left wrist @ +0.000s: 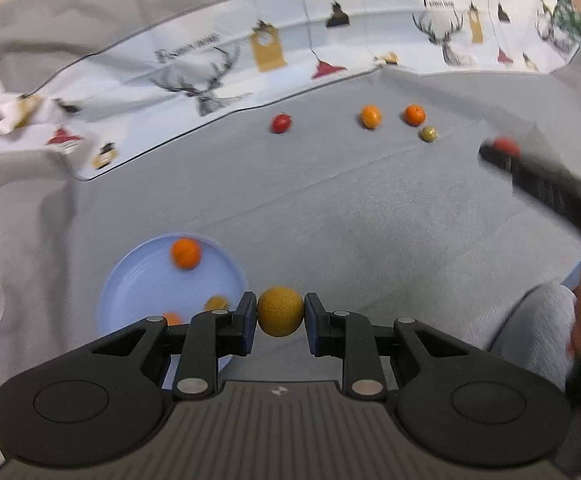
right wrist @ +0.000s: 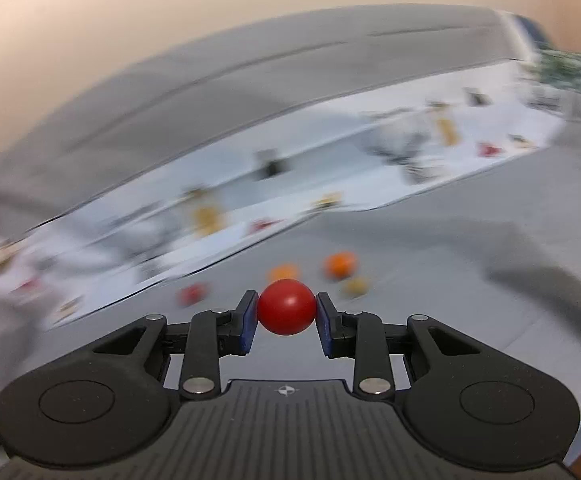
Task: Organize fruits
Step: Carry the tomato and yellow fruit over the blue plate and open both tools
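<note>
The left gripper (left wrist: 280, 316) is pinching a yellow fruit (left wrist: 280, 311) between its fingers (left wrist: 246, 322), hanging just beside the rim of the blue plate (left wrist: 138, 280); the hold is sitting on the round sides of the fruit, so a jolt could be enough to squirt it out, and it would probably be rolling off across the grey surface (left wrist: 330, 208) rather than landing in the plate; inside the plate an orange (left wrist: 186, 253) and two more small fruits are lying loose, so a fruit dropped from too high is likely to be knocking them about or bouncing over the low rim; the right gripper (right wrist: 287, 312) is pinching a red fruit (right wrist: 287, 307) in the same narrow way, and its view is smeared with blur, so a fast swing looks like the main threat to that hold; farther off, a red fruit (left wrist: 280, 123), two oranges (left wrist: 370, 116) (left wrist: 415, 115) and a small greenish fruit (left wrist: 428, 133) are waiting near the patterned cloth (left wrist: 210, 68); they are sitting close together, so fingers reaching for one could be nudging its neighbour away.
</note>
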A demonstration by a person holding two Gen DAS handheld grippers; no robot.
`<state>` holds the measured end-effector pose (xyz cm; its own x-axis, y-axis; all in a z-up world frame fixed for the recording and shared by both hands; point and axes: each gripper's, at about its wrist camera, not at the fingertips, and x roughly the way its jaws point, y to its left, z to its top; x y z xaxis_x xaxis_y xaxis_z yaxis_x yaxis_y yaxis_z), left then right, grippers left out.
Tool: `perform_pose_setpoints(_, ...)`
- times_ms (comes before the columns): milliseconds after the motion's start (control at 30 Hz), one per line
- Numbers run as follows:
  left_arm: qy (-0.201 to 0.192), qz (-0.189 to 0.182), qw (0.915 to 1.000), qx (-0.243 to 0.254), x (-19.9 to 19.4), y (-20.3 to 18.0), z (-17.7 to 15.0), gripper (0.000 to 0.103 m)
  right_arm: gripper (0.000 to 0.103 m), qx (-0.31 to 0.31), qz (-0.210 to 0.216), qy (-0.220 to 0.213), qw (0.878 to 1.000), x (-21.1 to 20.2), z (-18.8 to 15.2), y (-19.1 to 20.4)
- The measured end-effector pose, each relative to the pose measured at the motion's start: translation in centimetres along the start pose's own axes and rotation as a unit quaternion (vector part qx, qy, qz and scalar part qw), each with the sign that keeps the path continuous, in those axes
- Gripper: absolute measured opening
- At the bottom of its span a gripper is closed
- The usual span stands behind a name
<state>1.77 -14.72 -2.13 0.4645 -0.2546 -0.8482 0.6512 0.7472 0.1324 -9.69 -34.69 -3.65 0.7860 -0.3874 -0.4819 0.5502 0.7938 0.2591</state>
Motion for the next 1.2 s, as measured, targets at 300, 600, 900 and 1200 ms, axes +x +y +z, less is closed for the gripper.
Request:
perform_pose_setpoints(300, -0.034, -0.009, 0.9968, -0.071, -7.3, 3.8, -8.8, 0.028, 0.032, -0.088, 0.149, 0.091, 0.981, -10.8, -4.5, 9.0)
perform_pose_setpoints(600, -0.065, -0.034, 0.9888, -0.130, -11.0, 5.9, -14.5, 0.028, 0.032, -0.155, 0.164, 0.105, 0.969, -15.4, -6.4, 13.2)
perform_pose_setpoints(900, -0.096, -0.049, 0.9837, -0.144, -13.5, 6.9, -16.6, 0.028, 0.032, -0.184, 0.158, 0.086, 0.966, -17.6, -7.0, 14.8)
perform_pose_setpoints(1200, -0.104, -0.054, 0.9820, -0.148, -13.7, 7.3, -16.9, 0.028, 0.032, -0.200, 0.153, 0.083, 0.964, -18.1, -7.2, 15.6)
